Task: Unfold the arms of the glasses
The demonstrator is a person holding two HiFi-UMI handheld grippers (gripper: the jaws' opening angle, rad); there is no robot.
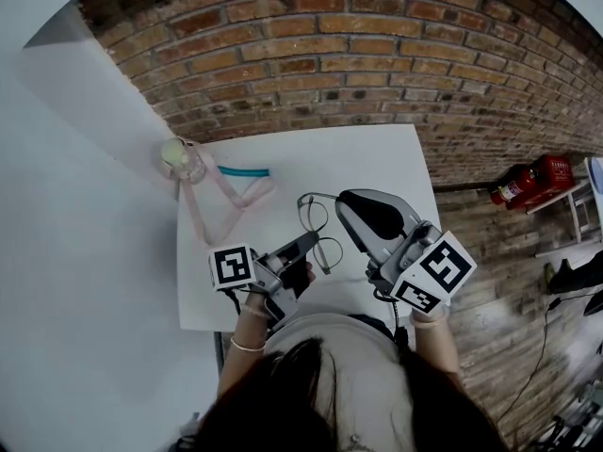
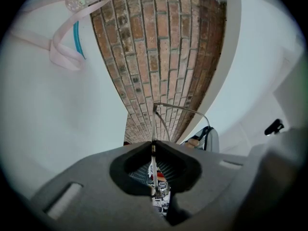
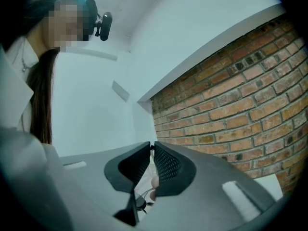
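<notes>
Glasses (image 1: 314,215) held above the white table (image 1: 377,158), frame clamped in left gripper (image 1: 309,241), arm tip pinched in right gripper (image 1: 345,201), both jaws narrow.

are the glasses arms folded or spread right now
One arm is spread, running sideways from the glasses held in the left gripper toward the right gripper. The other arm, cannot tell.

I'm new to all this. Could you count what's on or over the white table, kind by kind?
Grippers: 2, left gripper and right gripper
Glasses: 1
Pink strap: 1
Clear bottle: 1
Teal strip: 1
Total: 6
</notes>
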